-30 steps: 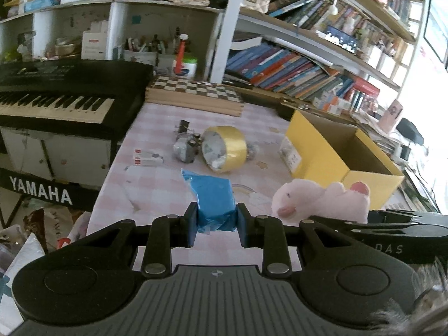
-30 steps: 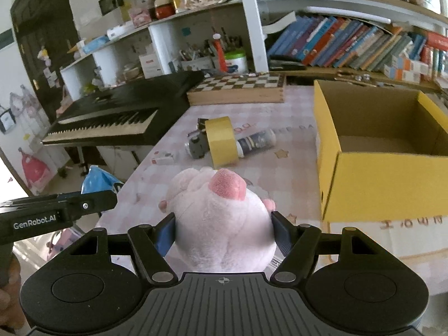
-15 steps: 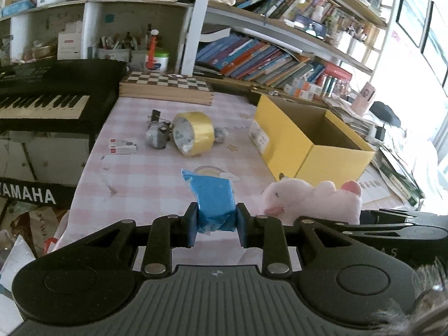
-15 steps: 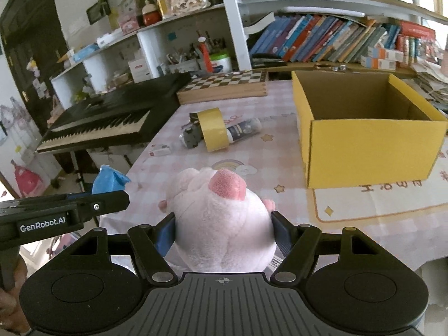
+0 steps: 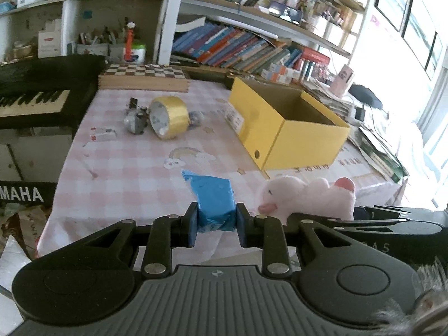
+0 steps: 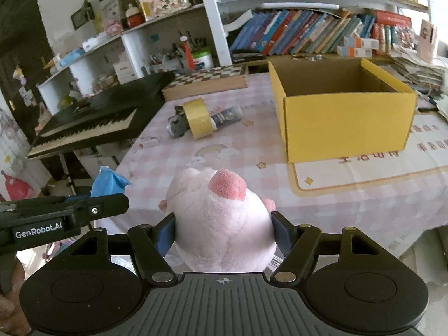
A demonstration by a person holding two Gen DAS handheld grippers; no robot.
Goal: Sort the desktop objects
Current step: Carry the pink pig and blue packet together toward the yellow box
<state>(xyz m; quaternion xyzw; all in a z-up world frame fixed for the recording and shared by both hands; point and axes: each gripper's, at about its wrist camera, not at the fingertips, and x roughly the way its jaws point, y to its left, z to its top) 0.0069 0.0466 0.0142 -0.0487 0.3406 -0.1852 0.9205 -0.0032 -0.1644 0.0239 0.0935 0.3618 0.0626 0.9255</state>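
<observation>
My left gripper (image 5: 215, 221) is clamped on a blue packet (image 5: 214, 200), my right gripper (image 6: 224, 231) on the pink plush pig (image 6: 221, 221); both hang above the near edge of the checked table (image 5: 134, 168). The yellow box (image 6: 344, 112) sits open at one o'clock in the right view, bare cloth between it and me. Tape roll (image 6: 197, 117) and small clutter lie at eleven o'clock, the chessboard (image 5: 144, 77) at the far edge.
</observation>
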